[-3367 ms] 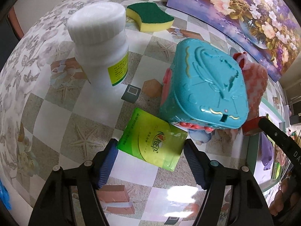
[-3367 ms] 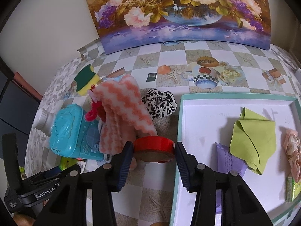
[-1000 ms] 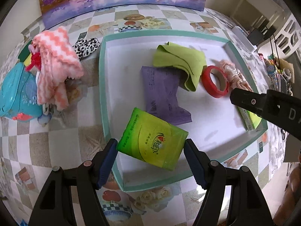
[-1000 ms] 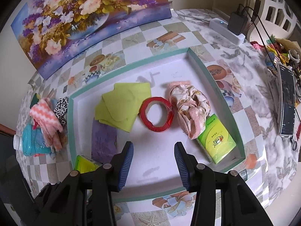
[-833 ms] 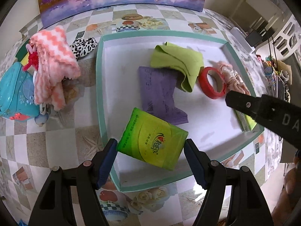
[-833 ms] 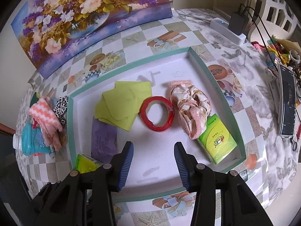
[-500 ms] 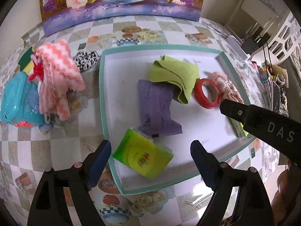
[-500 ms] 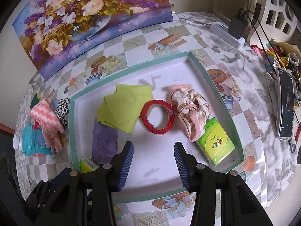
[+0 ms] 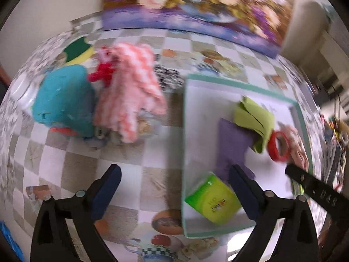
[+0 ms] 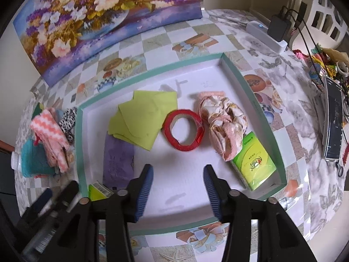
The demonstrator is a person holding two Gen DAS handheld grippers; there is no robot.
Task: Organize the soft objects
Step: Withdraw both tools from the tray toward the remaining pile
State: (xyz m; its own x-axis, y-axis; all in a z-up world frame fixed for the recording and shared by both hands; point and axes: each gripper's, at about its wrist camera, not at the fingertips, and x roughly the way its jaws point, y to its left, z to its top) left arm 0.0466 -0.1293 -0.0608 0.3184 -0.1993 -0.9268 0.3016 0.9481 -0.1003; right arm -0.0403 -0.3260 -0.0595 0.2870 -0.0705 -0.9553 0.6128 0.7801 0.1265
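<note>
Since the earlier frame the left gripper (image 9: 173, 182) has let go of the green tissue pack (image 9: 212, 198), which now lies in the near left corner of the tray (image 9: 218, 80), and the view has swung left toward the table. Its jaws stand wide open and hold nothing. The right gripper (image 10: 177, 184) hangs over the tray, its jaws also apart and empty. I judge the pack was put there to leave room beside the purple pack (image 10: 118, 159), green cloth (image 10: 144, 118), red tape ring (image 10: 184, 131) and pink cloth (image 10: 223, 123). A pink striped towel (image 9: 130, 93) waits on the checkered tablecloth (image 9: 135, 174), near a flower painting (image 10: 104, 11).
</note>
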